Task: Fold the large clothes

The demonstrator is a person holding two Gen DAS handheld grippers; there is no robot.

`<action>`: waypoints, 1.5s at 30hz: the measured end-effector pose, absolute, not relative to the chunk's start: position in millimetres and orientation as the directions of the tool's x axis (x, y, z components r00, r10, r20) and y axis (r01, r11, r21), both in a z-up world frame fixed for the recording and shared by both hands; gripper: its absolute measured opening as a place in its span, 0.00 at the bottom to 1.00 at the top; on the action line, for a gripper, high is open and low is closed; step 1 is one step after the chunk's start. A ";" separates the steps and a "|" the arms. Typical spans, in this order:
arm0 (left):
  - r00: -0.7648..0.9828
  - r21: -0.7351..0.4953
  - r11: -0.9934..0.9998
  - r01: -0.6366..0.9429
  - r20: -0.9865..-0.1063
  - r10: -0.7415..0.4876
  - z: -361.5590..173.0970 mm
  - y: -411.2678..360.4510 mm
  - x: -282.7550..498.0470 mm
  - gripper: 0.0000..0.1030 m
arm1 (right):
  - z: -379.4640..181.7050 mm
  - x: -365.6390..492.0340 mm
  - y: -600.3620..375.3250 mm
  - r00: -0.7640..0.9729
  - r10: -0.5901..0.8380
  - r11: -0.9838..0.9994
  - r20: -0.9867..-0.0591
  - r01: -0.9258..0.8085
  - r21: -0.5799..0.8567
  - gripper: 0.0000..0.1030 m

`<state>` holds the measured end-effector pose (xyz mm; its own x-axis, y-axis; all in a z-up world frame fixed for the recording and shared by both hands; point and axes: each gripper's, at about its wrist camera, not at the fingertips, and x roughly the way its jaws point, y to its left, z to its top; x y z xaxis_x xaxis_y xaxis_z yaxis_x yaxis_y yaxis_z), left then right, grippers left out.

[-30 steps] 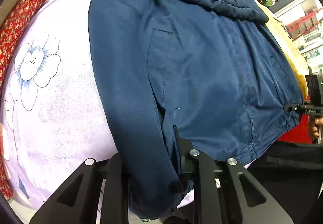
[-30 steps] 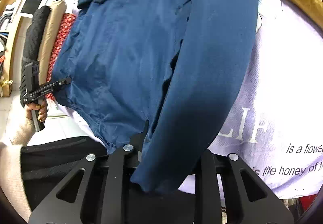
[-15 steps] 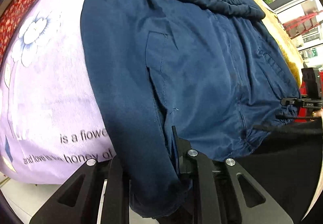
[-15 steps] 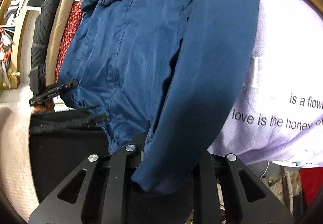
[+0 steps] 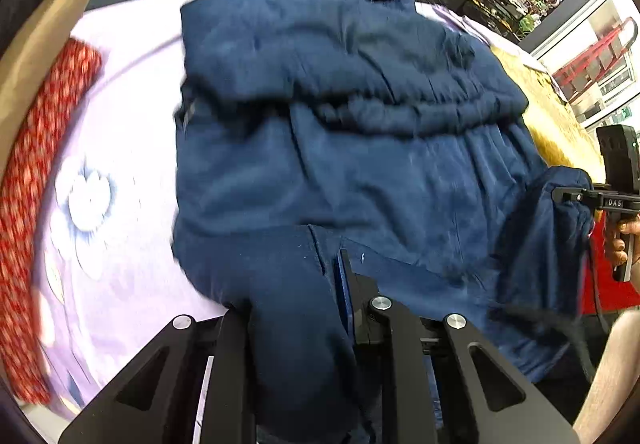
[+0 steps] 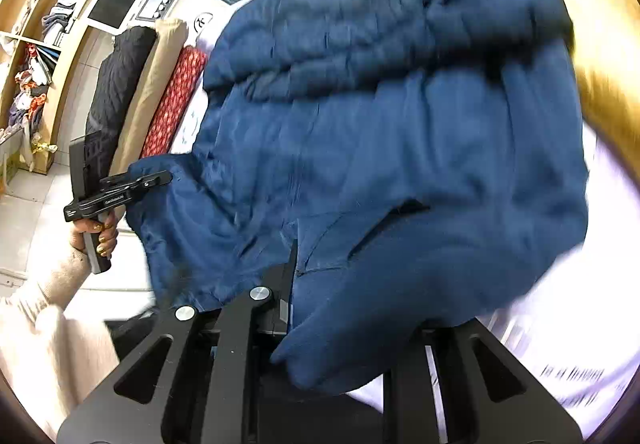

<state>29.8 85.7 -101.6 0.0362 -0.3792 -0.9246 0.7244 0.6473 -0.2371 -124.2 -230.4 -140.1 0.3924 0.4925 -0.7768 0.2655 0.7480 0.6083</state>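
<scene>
on the lilac blanket point(image 5: 132, 147) the navy jacket point(image 5: 340, 163) lies spread, its near hem lifted toward you. your left gripper point(image 5: 298, 328) is clamped on one hem corner, your right gripper point(image 6: 340, 328) on the other, both jaws pinched tight on cloth. you look to be mid-fold, bringing the bottom edge up over the body. next, carry both corners level toward the collar, keep the hem taut, and release together.
</scene>
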 end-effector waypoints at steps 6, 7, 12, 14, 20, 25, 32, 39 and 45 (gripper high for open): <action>0.069 -0.215 0.651 0.728 -0.922 -0.381 -93.3 68.0 73.1 0.17 | -124.9 -94.1 -280.5 0.492 0.456 0.694 -0.742 0.325 0.643 0.17; 0.074 -0.220 0.656 0.722 -0.918 -0.389 -90.4 64.2 82.3 0.17 | -122.5 -91.4 -290.0 0.512 0.453 0.674 -0.730 0.340 0.656 0.17; 0.123 -0.242 0.708 0.664 -0.898 -0.422 -78.3 42.5 134.4 0.17 | -110.3 -65.8 -337.6 0.619 0.408 0.575 -0.671 0.397 0.715 0.17; 0.127 -0.264 0.724 0.638 -0.891 -0.436 -74.9 32.2 150.1 0.17 | -107.3 -56.7 -354.8 0.653 0.400 0.534 -0.644 0.405 0.742 0.17; 0.171 -0.218 0.750 0.624 -0.899 -0.403 -67.8 -12.3 179.0 0.16 | -102.3 -27.4 -384.6 0.683 0.343 0.486 -0.645 0.459 0.744 0.17; 0.120 -0.266 0.781 0.566 -0.910 -0.397 -79.1 -25.1 196.7 0.20 | -118.4 -19.7 -402.6 0.671 0.331 0.435 -0.664 0.516 0.738 0.17; -0.038 -0.521 0.760 0.388 -0.833 -0.551 -84.8 -0.5 224.0 0.35 | -150.0 -14.3 -417.5 0.653 0.360 0.352 -0.667 0.567 0.745 0.17; 0.113 -0.496 0.801 0.336 -0.822 -0.557 -62.2 42.4 232.0 0.82 | -170.3 -6.0 -430.8 0.630 0.415 0.283 -0.656 0.596 0.752 0.18; 0.183 -0.363 0.844 0.395 -0.869 -0.460 -57.0 59.5 218.5 0.82 | -183.4 -3.5 -438.3 0.627 0.450 0.232 -0.636 0.606 0.761 0.23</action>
<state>218.5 59.5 -57.0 0.1827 -0.4595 -0.8692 0.3954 0.8437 -0.3630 -3.5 -438.3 -183.4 0.6269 0.4499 -0.6361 0.6059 0.2318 0.7610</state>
